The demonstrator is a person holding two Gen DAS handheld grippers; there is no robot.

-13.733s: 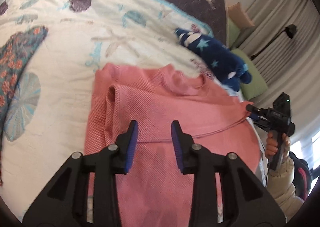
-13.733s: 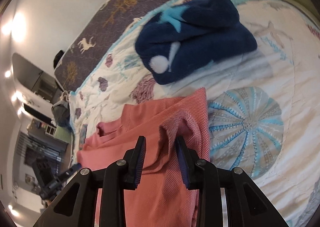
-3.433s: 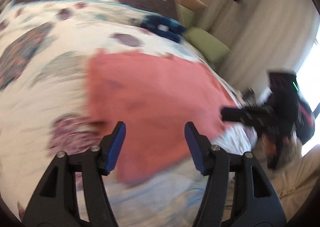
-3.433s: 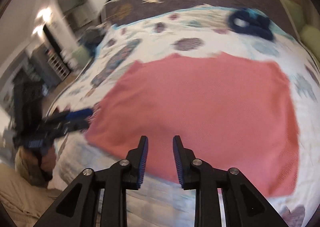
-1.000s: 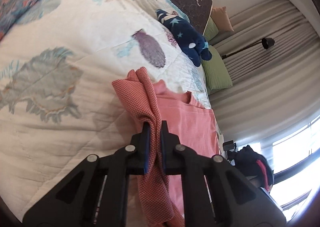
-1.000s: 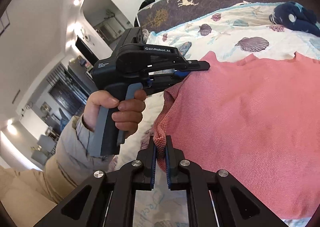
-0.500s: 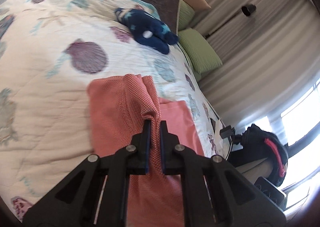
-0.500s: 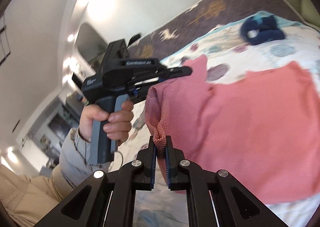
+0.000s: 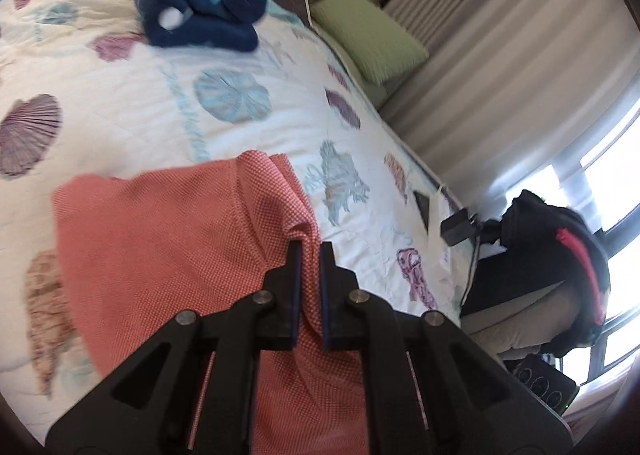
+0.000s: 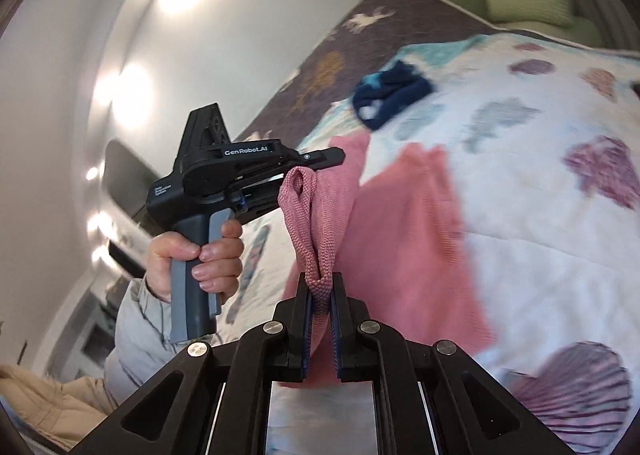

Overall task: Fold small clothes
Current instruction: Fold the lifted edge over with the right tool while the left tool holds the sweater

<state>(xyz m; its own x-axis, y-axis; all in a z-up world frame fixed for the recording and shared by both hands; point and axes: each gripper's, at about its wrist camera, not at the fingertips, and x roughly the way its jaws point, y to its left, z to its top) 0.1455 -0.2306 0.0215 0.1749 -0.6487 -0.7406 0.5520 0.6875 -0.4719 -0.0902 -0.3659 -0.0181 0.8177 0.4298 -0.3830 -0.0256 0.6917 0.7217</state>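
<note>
From my left wrist view, the left gripper (image 9: pixel 307 251) has its jaws clamped on a bunched fold of the pink knit top (image 9: pixel 160 247). The gathered cloth rises between the blue pads and spreads out toward nine o'clock over the sea-shell quilt (image 9: pixel 248 55). At eleven o'clock, well apart from the top, lies a navy star-print garment (image 9: pixel 200 17) with a white pom-pom. Green pillows (image 9: pixel 368 31) sit at one o'clock against grey curtains (image 9: pixel 500 47). At three o'clock a black bag (image 9: pixel 560 255) with a red strap stands beside the bed.

From my right wrist view, the right gripper (image 10: pixel 319 287) is closed tight on a doubled edge of the pink knit top (image 10: pixel 400 239), which loops up toward twelve o'clock from the jaws. The rest of the top hangs and lies toward three o'clock on the sea-shell quilt (image 10: pixel 540 255). At nine o'clock I see the left gripper (image 10: pixel 334 157) from the side, a hand (image 10: pixel 200 251) around its grey handle, its tip touching the raised pink cloth. The navy star-print garment (image 10: pixel 392 95) lies at one o'clock, blurred.
</note>
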